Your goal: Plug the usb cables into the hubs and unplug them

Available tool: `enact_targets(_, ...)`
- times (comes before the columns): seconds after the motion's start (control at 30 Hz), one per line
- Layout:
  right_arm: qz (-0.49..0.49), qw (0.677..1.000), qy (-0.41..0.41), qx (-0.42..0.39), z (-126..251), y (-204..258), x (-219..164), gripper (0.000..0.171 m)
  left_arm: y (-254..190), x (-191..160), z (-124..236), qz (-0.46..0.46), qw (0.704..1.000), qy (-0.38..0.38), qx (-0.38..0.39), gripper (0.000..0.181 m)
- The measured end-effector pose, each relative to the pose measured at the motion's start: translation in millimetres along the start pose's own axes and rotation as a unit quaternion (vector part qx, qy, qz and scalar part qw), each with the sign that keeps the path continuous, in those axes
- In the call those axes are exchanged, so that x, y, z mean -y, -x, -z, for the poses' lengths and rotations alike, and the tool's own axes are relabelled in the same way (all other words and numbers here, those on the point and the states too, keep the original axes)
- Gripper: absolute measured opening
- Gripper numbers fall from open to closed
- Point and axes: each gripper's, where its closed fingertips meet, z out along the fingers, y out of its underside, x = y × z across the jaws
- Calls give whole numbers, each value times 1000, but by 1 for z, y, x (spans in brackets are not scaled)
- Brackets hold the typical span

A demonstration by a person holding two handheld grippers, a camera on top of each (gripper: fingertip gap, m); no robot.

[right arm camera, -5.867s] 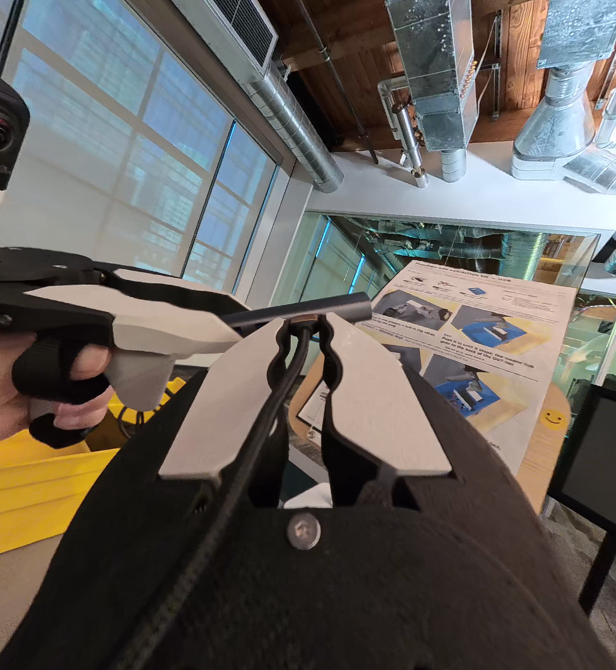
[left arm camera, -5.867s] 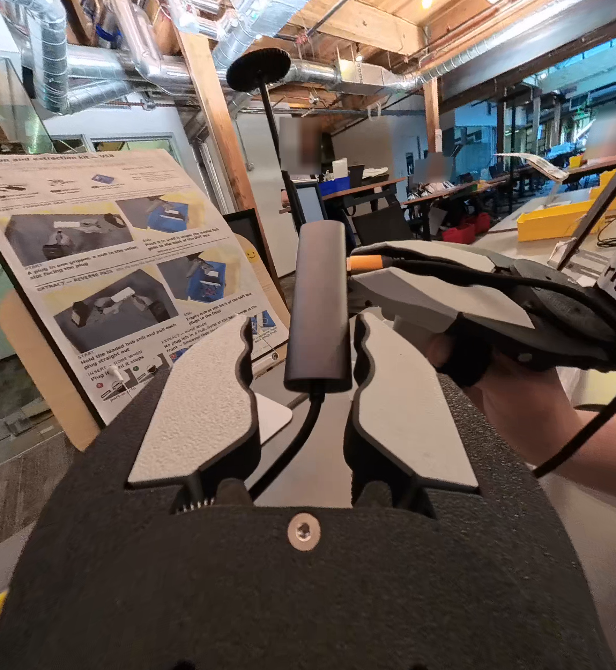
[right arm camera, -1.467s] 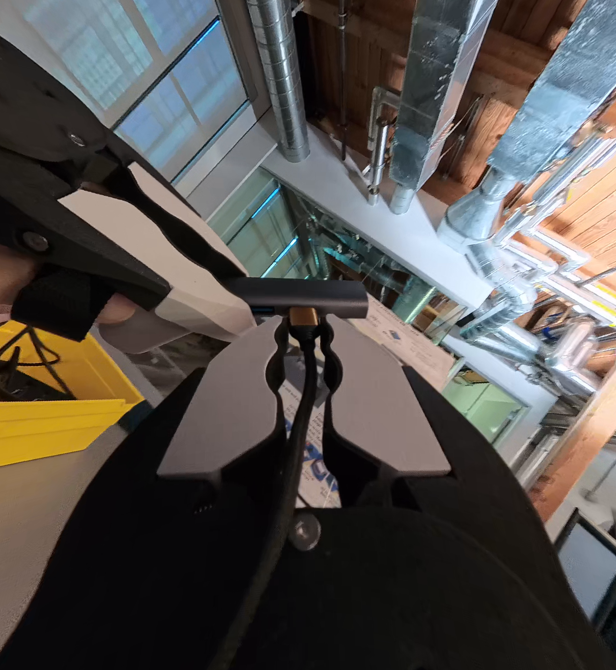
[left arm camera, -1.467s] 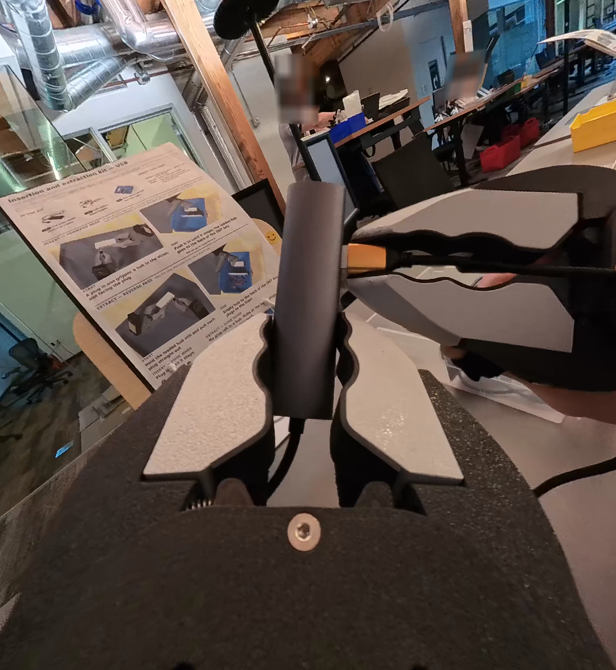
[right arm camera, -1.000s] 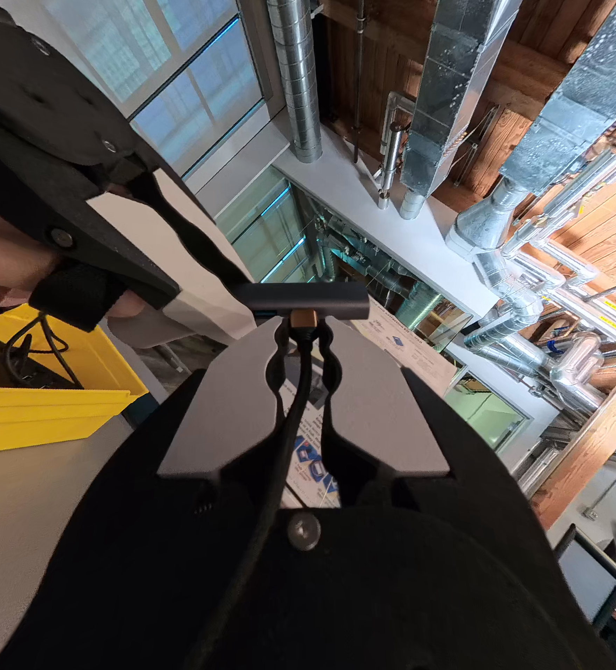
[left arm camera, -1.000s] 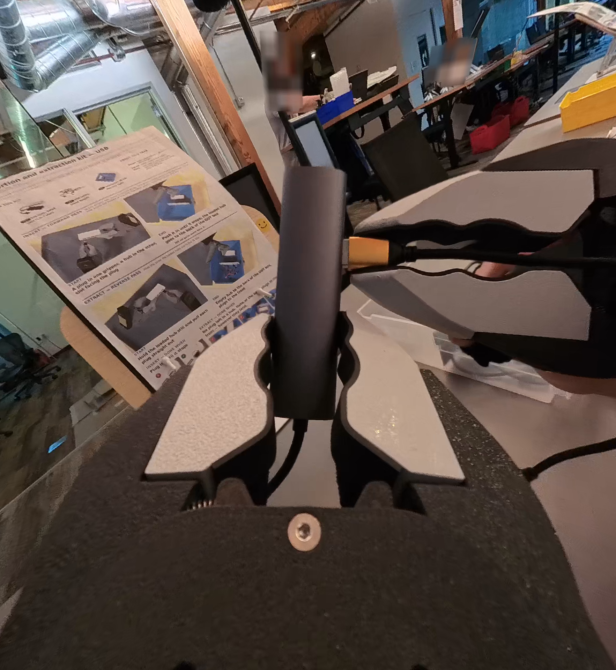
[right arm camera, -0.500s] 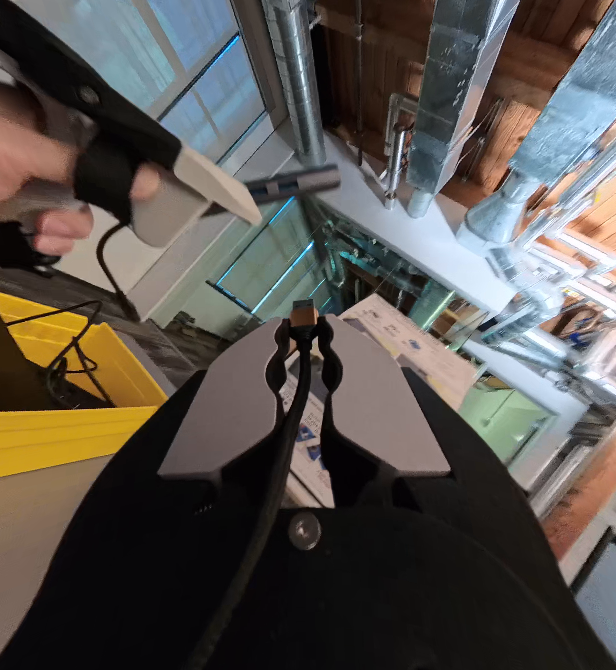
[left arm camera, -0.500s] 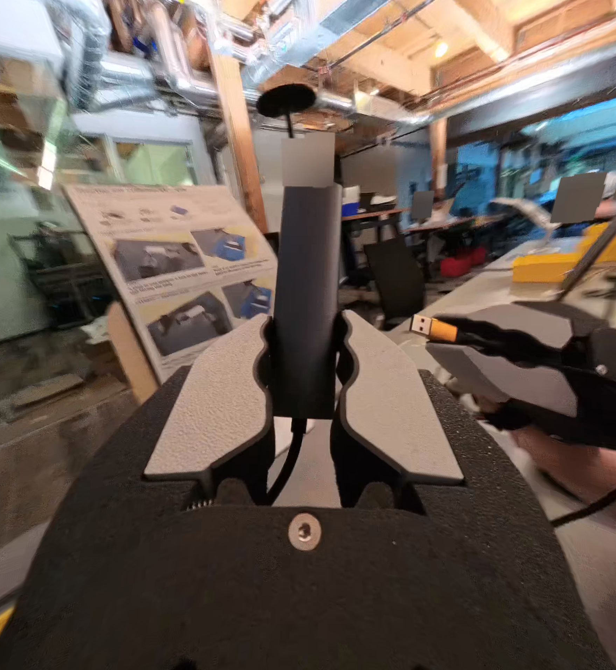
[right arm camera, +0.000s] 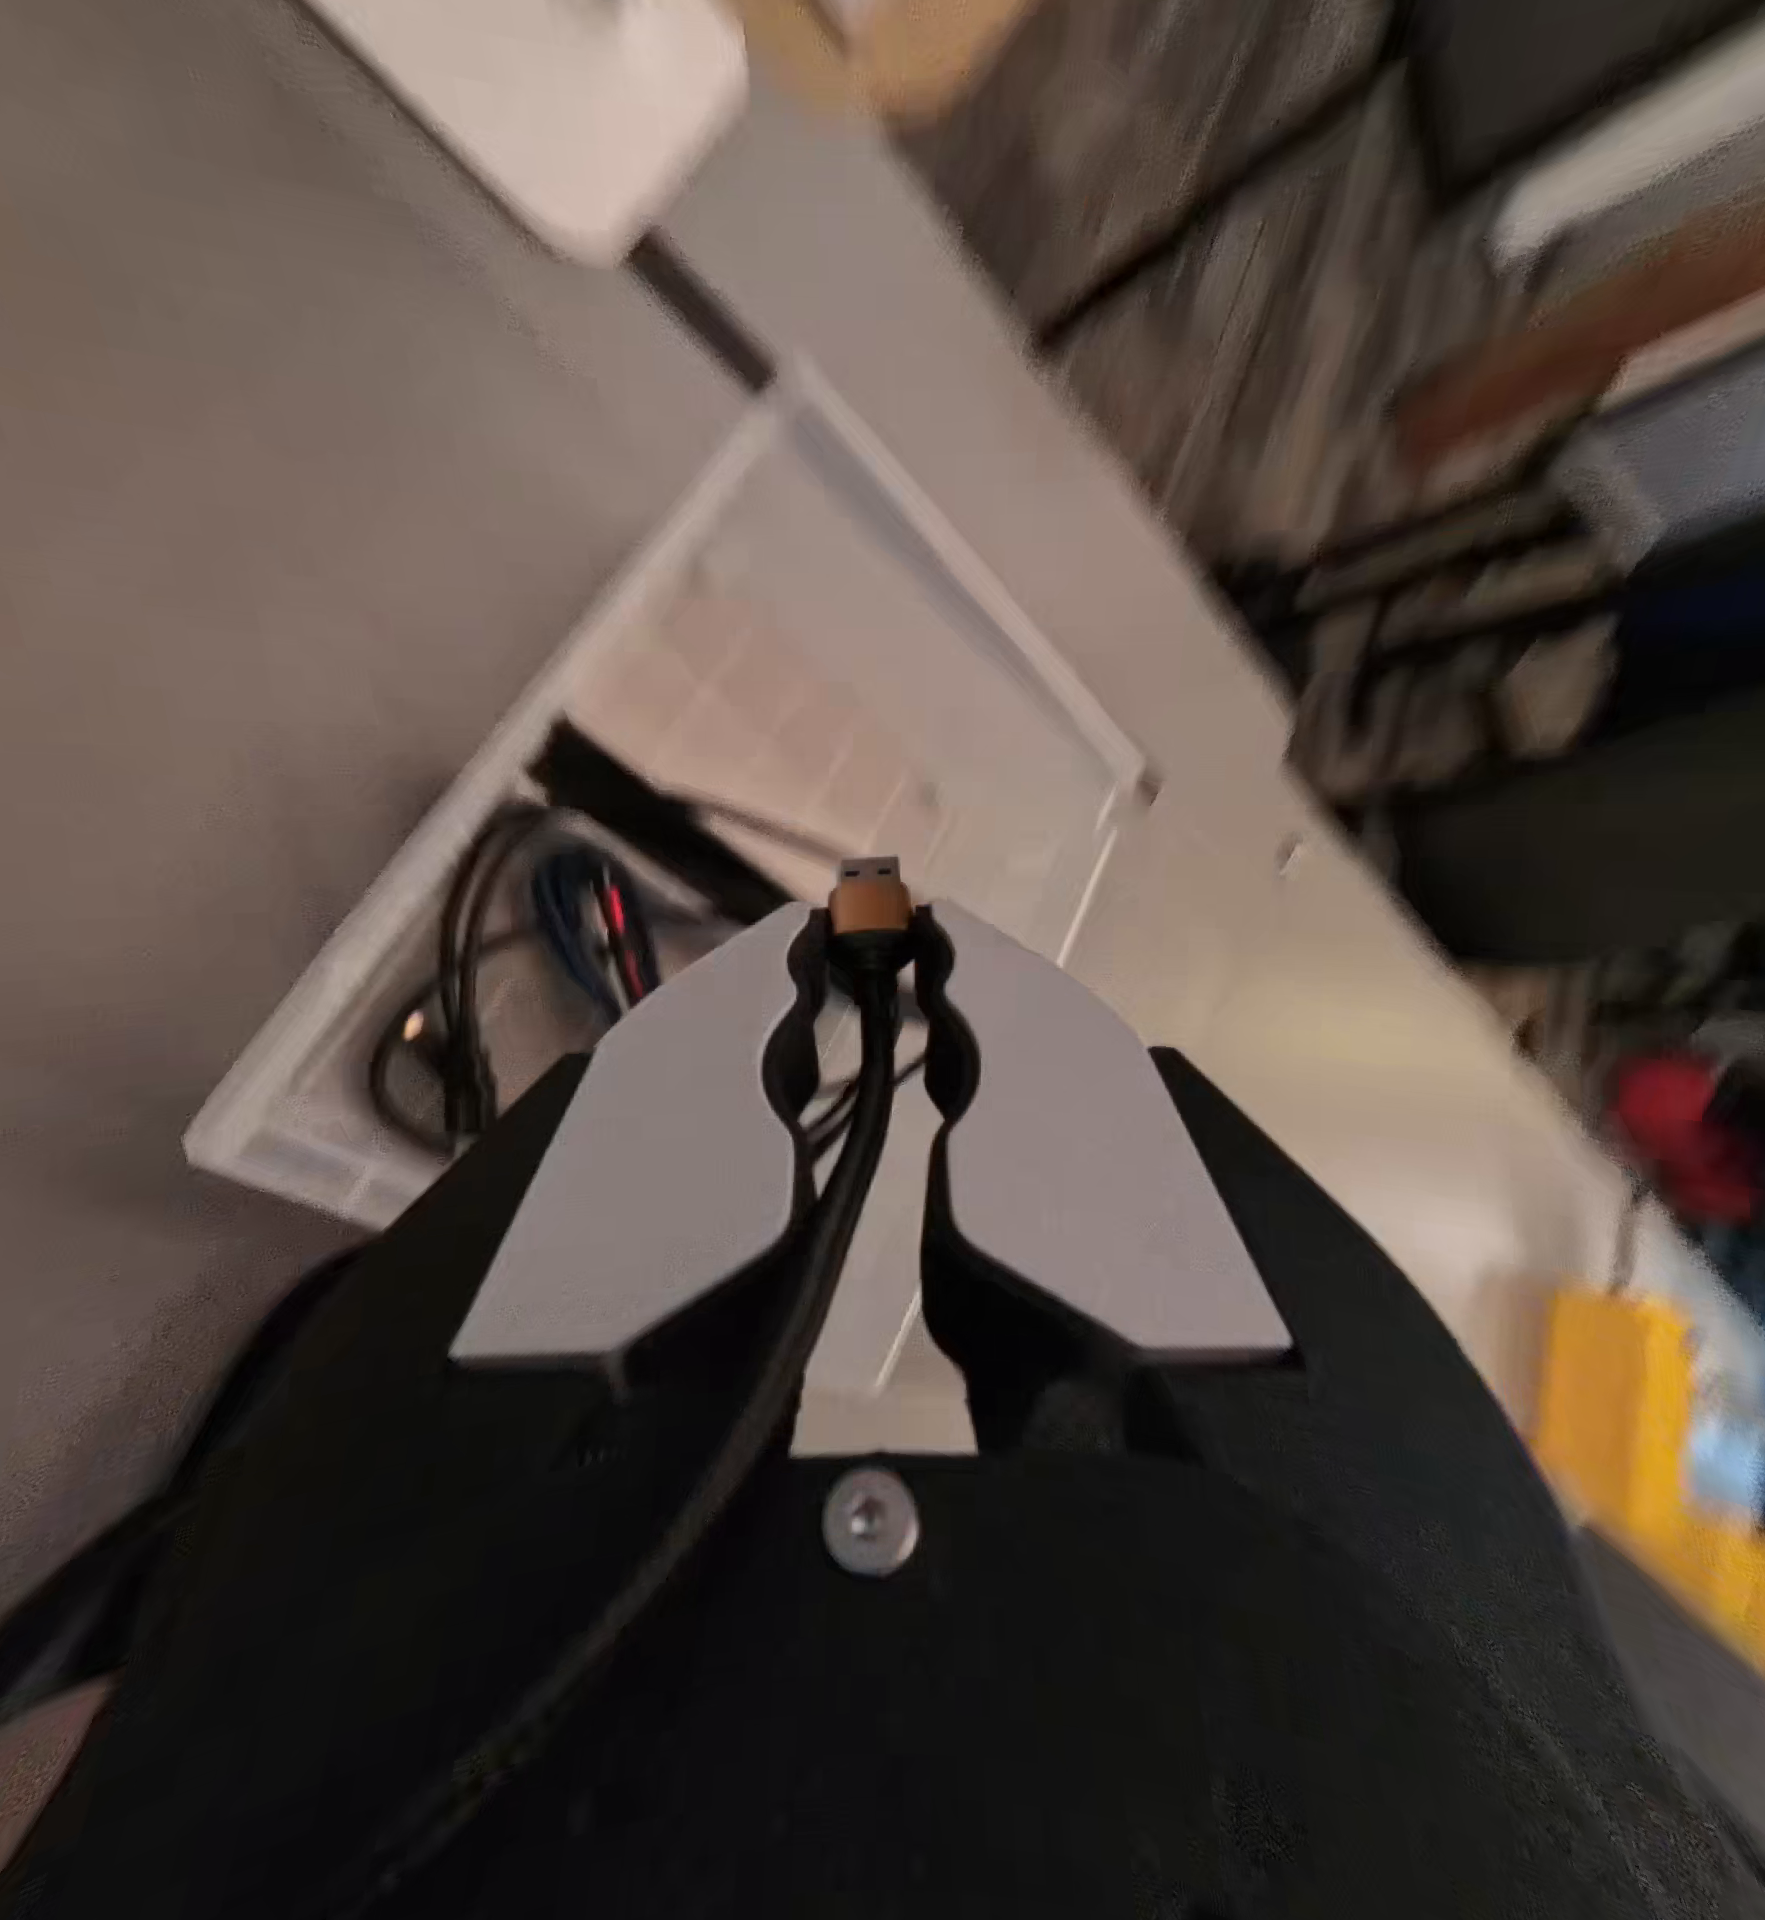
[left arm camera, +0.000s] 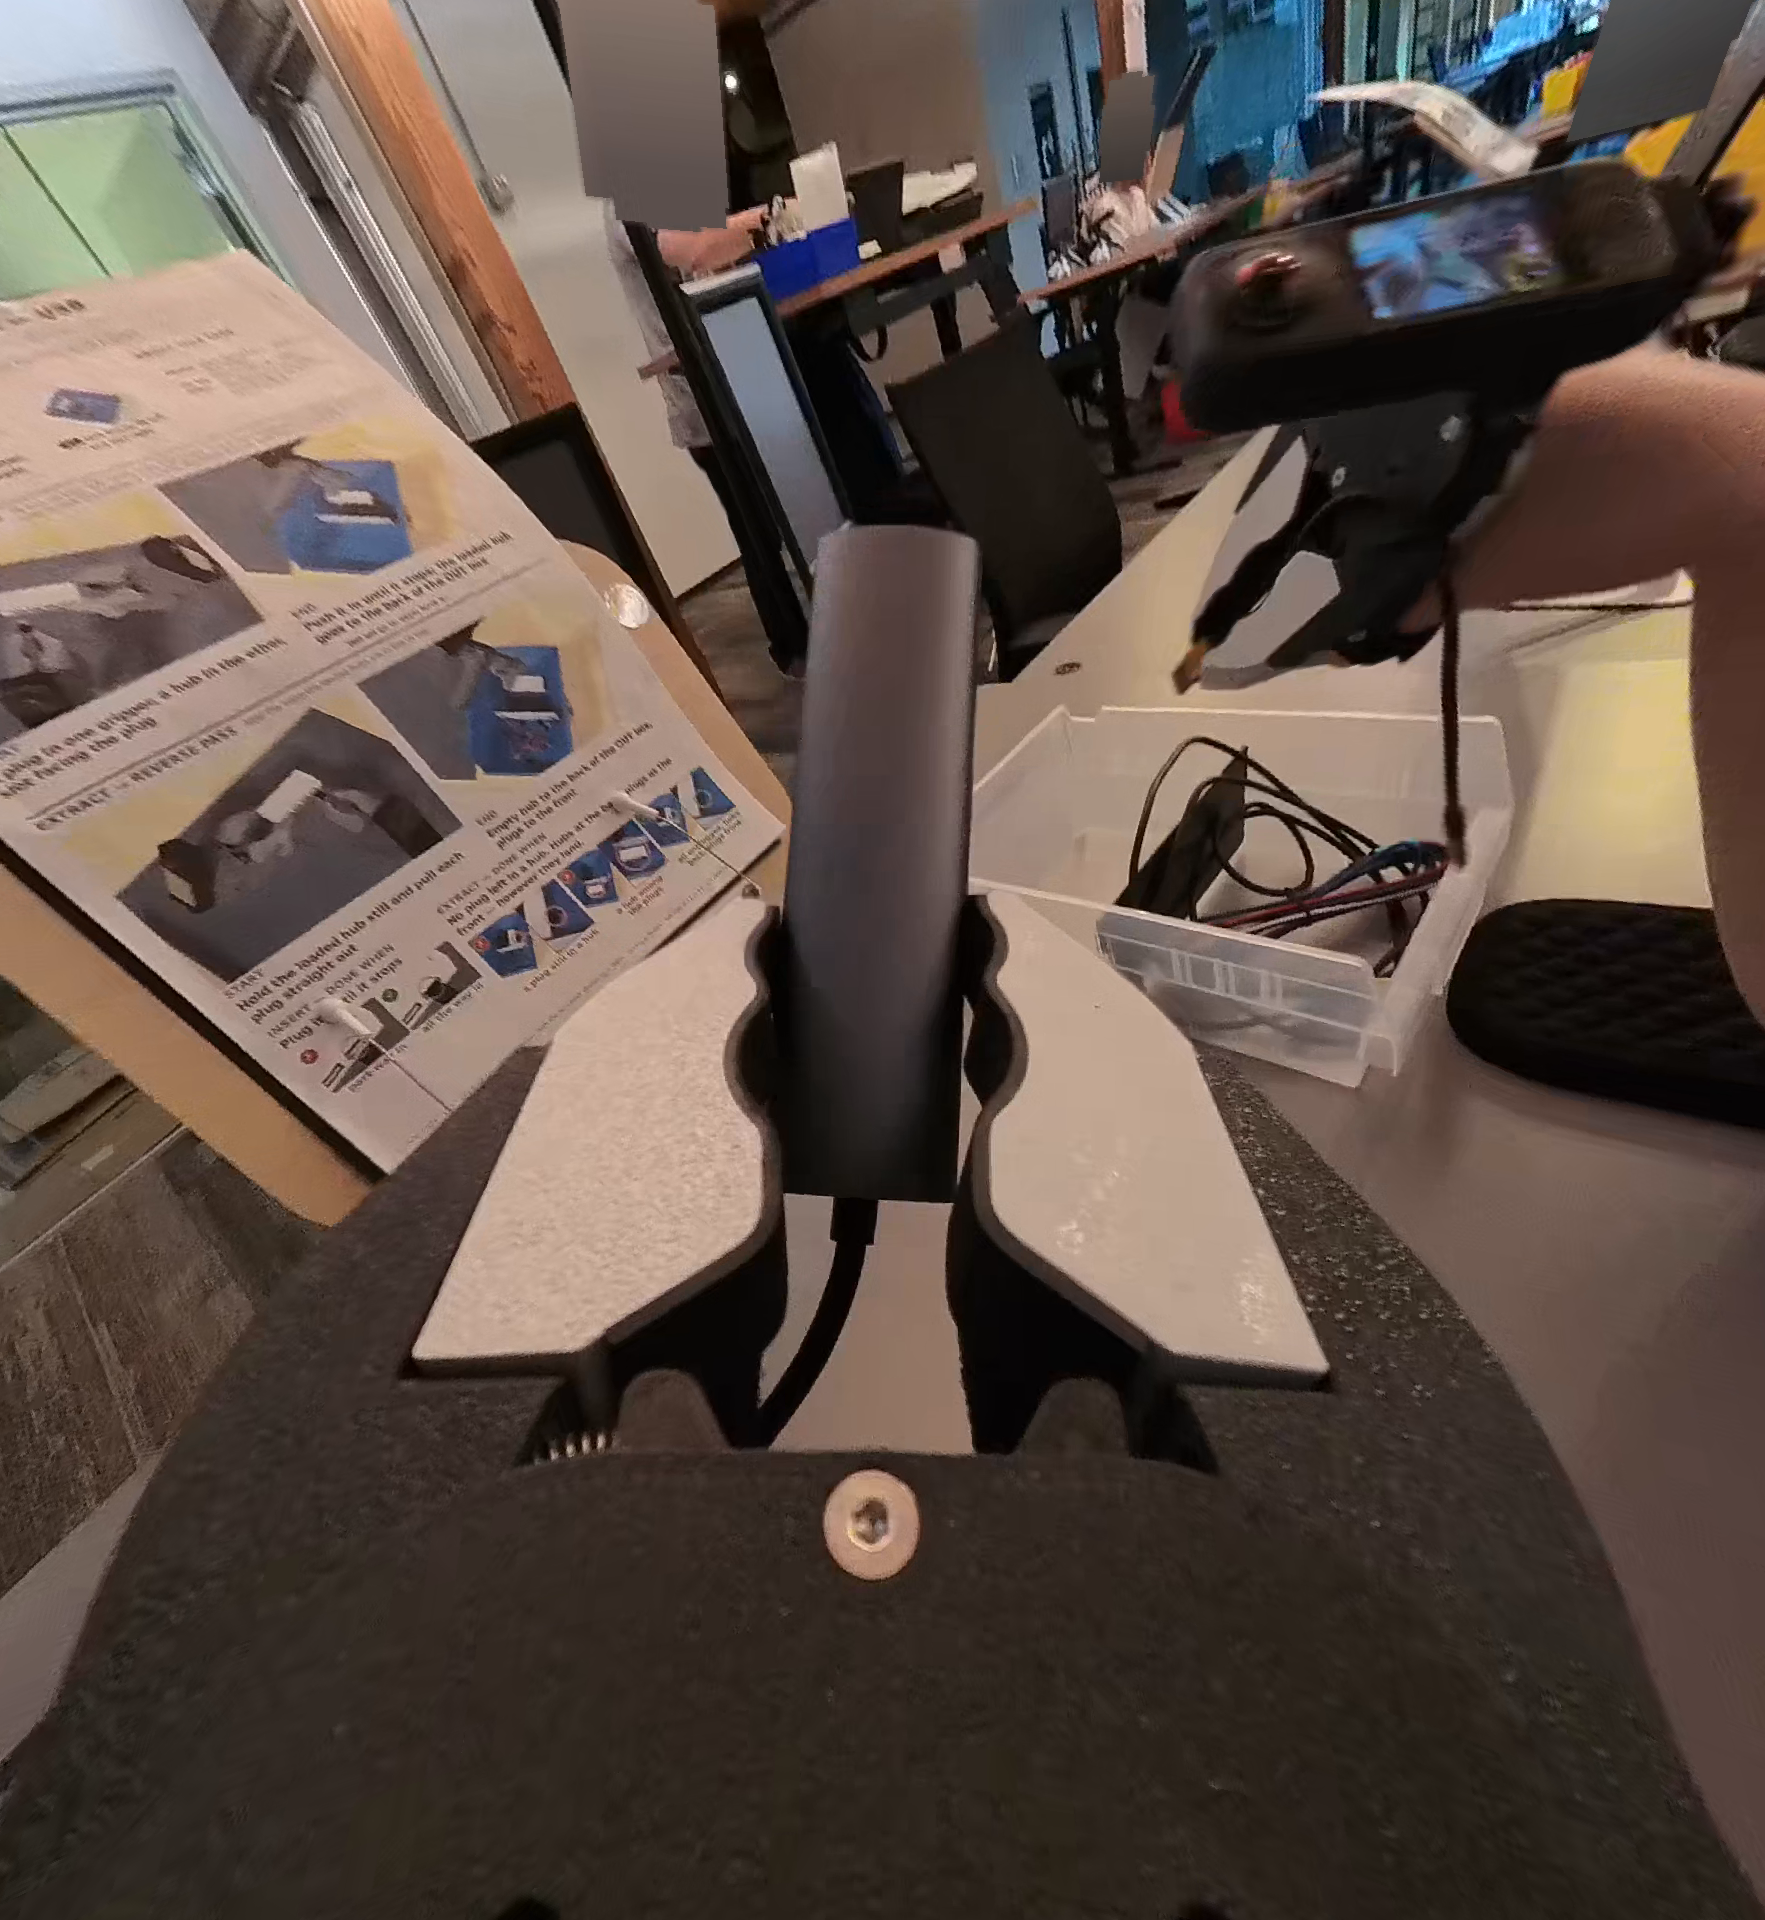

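Grey table [left arm camera: 1584, 1299] running far along the right, floor dropping away past its left edge. Propped at left, a printed instruction sheet [left arm camera: 265, 665] on a board. At the table's middle, a clear plastic bin [left arm camera: 1262, 987] holding a tangle of spare cables [left arm camera: 1273, 852].

Clamped upright between the closed fingers of the left gripper [left arm camera: 867, 997]: the dark USB hub [left arm camera: 878, 862], its own lead trailing down behind the fingers. Side ports now bare. Plugged in a second ago, the orange-collared USB plug [right arm camera: 867, 896] now out and well apart from the hub, pinched at the tips of the closed right gripper [right arm camera: 870, 940], black cable running back through the fingers. Right gripper swung off to the far right, above the bin, seen tip-down in the left wrist view [left arm camera: 1262, 634]; right wrist view heavily blurred, pointing down at the same bin [right arm camera: 961, 665].

Unplug step apparently complete for this pair; likely next, dropping the freed cable into the bin and setting the hub down, though that is a guess.

Open air all round the hub, nothing close to its top. Bin walls and the cable tangle the nearest things to snag a descending plug. Table edge close on the left; sheet and board near the left fingers.
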Motion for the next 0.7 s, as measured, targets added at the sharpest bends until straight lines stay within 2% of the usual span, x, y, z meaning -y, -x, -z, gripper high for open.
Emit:
enact_targets(0.07, -66, 993, 93, 15, -20, -12, -41, 17, -5, -7, -7, -6, 1000, 18, -7, 32)
enact_targets(0.13, -92, 985, 141, 41, -38, -15, -67, 17, -8, -13, -13, -12, 999, 33, -10, 32)
enact_targets(0.37, -121, 922, 304, 206, -76, 29, -138, 17, -16, -31, -27, -21, 997, 75, -21, 32)
enact_targets(0.43, -127, 911, 315, 232, -81, 35, -145, 17, -17, -32, -29, -20, 997, 77, -23, 32)
enact_targets(0.7, -141, 902, 294, 285, -86, 46, -144, 20, -15, -36, -30, -15, 996, 85, -25, 32)
